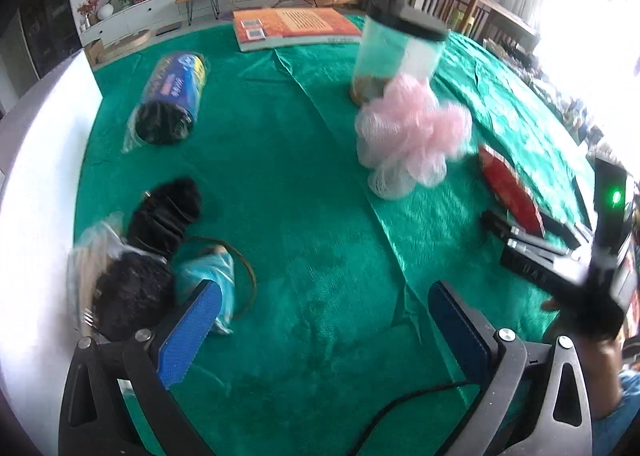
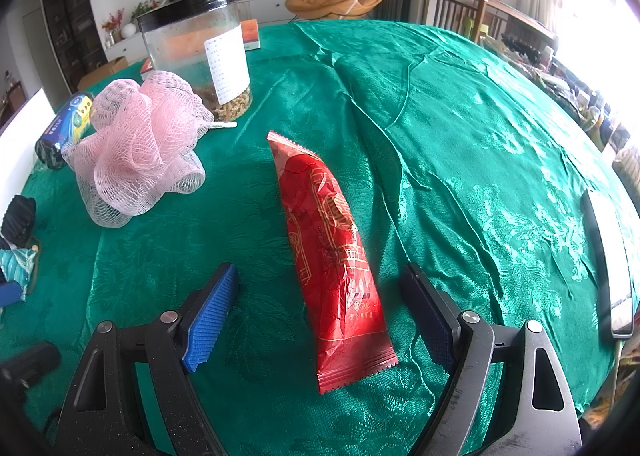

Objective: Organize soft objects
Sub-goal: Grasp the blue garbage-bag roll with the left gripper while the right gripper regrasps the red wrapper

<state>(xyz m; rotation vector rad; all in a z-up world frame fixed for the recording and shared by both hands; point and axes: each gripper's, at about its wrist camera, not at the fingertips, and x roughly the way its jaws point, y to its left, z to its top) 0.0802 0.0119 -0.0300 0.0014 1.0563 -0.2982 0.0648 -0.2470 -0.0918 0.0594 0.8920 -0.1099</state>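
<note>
Packet (image 2: 336, 256), red foil, soft-looking, is lying flat on the green-clothed bench (image 2: 480, 136), lengthwise between the blue pads of the right tongs (image 2: 320, 316), which are standing wide and released, nothing pinched. Pads are sitting either side of it without touching, likely lining up for a grab across the narrow width. Pink mesh bath pouf (image 2: 140, 144) is resting just beside the packet on the left, touching or nearly touching the clear plastic jar (image 2: 200, 52) with black lid behind it. Left tongs (image 1: 320, 332) are also released and empty, hovering over bare cloth; frame is blurring. Near their left pad, black fuzzy items (image 1: 164, 216) and a blue plastic-wrapped bundle (image 1: 212, 276) are clustering at the bench edge, probably the gathering spot. Bin-bag roll (image 1: 172, 96) is lying farther back, book (image 1: 292, 26) beyond.
</note>
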